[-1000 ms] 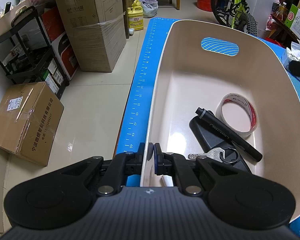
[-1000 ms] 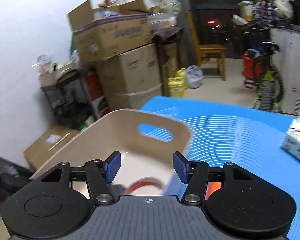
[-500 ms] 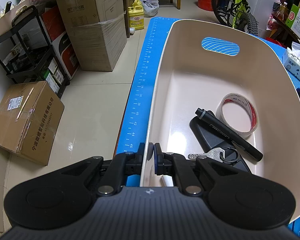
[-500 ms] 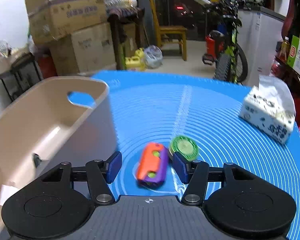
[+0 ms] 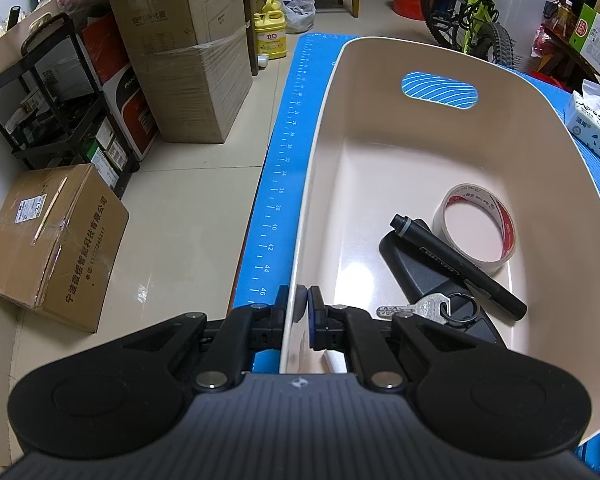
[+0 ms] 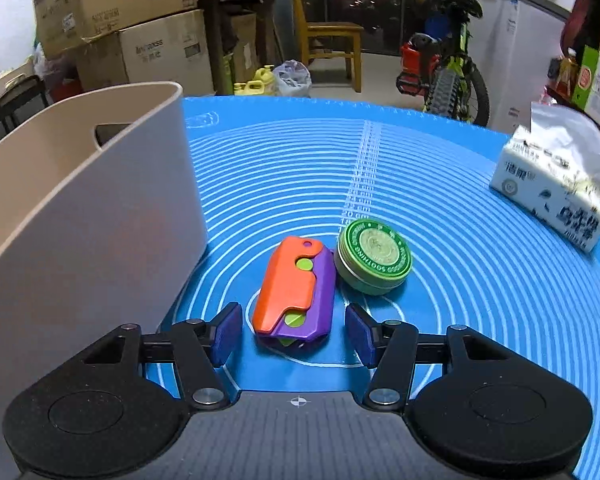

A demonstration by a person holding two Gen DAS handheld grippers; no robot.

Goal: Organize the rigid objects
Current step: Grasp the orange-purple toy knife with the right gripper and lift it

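Observation:
My left gripper is shut on the near rim of the beige bin. Inside the bin lie a tape roll, a black marker, a key on a ring and a dark flat object. My right gripper is open low over the blue mat, one finger on each side of the near end of an orange and purple toy. A green round tin touches the toy's far right. The bin's outer wall stands left of it.
A tissue pack sits at the mat's right edge, also in the left wrist view. Beyond the table are cardboard boxes, a black shelf cart, a bicycle and a wooden chair.
My right gripper swung right from over the bin and came down around the orange and purple toy. The left gripper kept its hold on the bin's rim.

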